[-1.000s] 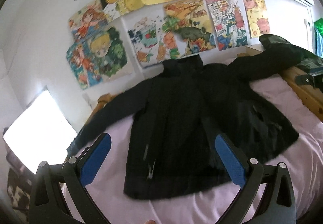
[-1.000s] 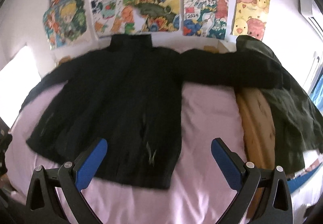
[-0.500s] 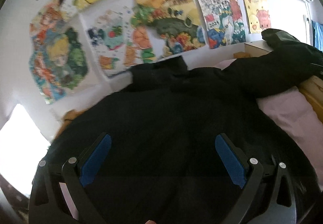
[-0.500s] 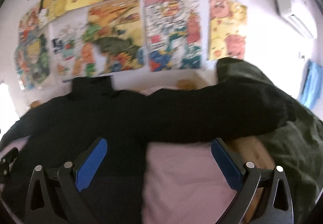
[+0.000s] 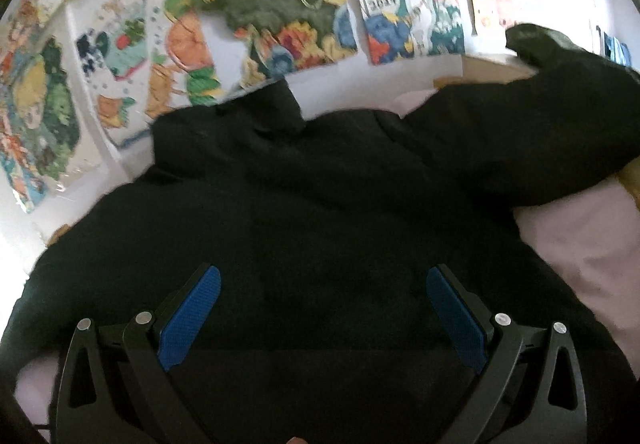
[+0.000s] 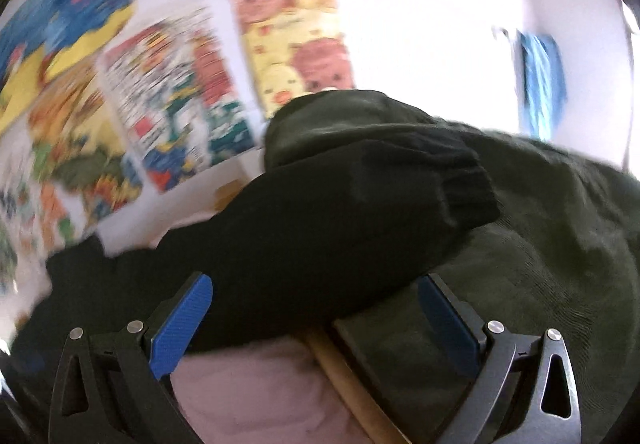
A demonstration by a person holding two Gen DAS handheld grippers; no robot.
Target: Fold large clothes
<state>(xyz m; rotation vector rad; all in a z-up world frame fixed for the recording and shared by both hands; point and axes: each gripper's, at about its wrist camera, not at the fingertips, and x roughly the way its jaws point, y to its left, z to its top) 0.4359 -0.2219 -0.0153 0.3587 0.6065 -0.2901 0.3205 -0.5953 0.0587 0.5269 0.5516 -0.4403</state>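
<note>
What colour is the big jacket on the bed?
Black. The jacket shows best in the left wrist view, spread across the pink sheet.

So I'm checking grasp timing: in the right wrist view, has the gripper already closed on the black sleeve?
No, the right gripper is wide open, its blue pads spread apart with the black sleeve just ahead.

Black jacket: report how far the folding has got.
Done: the black jacket lies spread flat on the pink sheet. In hand: nothing gripped; the left tool is open over the body, and the right tool is open by the sleeve. Left: every fold, sleeves first.
</note>
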